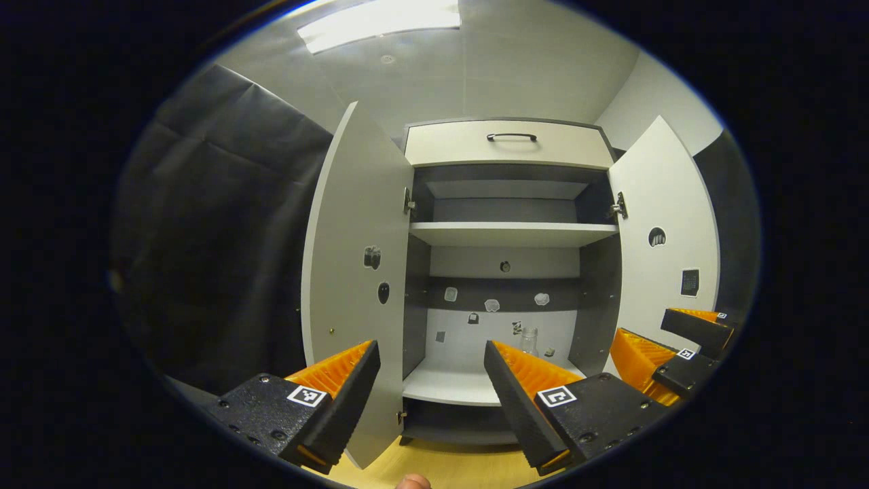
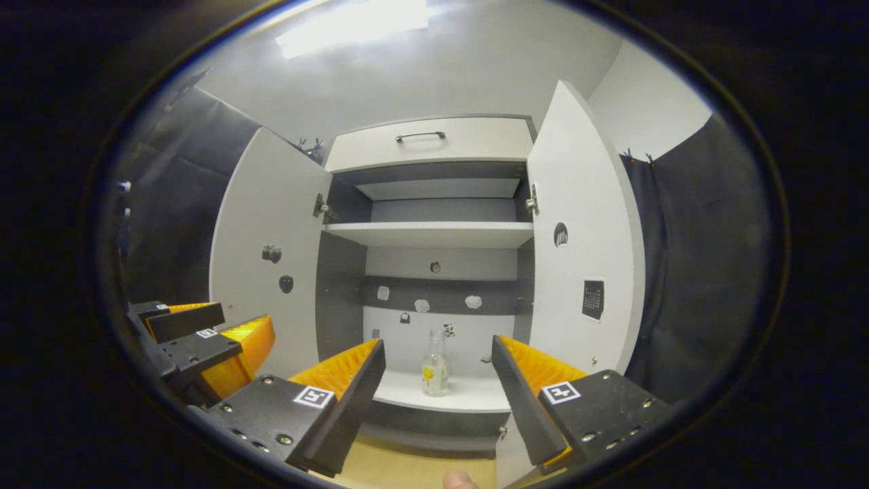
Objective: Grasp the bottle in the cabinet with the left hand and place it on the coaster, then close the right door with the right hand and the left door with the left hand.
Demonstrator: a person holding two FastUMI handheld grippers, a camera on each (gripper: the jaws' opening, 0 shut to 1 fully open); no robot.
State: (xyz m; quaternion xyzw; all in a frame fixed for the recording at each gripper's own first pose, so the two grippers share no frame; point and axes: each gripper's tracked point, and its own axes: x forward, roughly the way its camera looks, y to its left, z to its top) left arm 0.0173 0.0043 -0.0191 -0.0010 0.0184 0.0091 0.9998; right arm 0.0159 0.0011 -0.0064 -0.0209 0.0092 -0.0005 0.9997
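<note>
Clearly, nothing has yet been grasped. At the left, the left door [image 1: 356, 272] is swung wide open. The left gripper [image 1: 432, 380] is held before the cabinet [image 1: 509, 234] with its jaws spread apart and nothing between them. Further right, the bottle [image 2: 434, 372] is stood upright on the lower shelf [image 2: 441, 394], near the back wall, partly hidden behind a finger in the left gripper view. It is judged to be clear glass or hard plastic, light, rigid and rather slippery; the wider body below the narrow neck should be taken. The right gripper [image 2: 438, 384] is likewise held released and empty. At the far right, the right door [image 2: 580, 258] is stood open.
</note>
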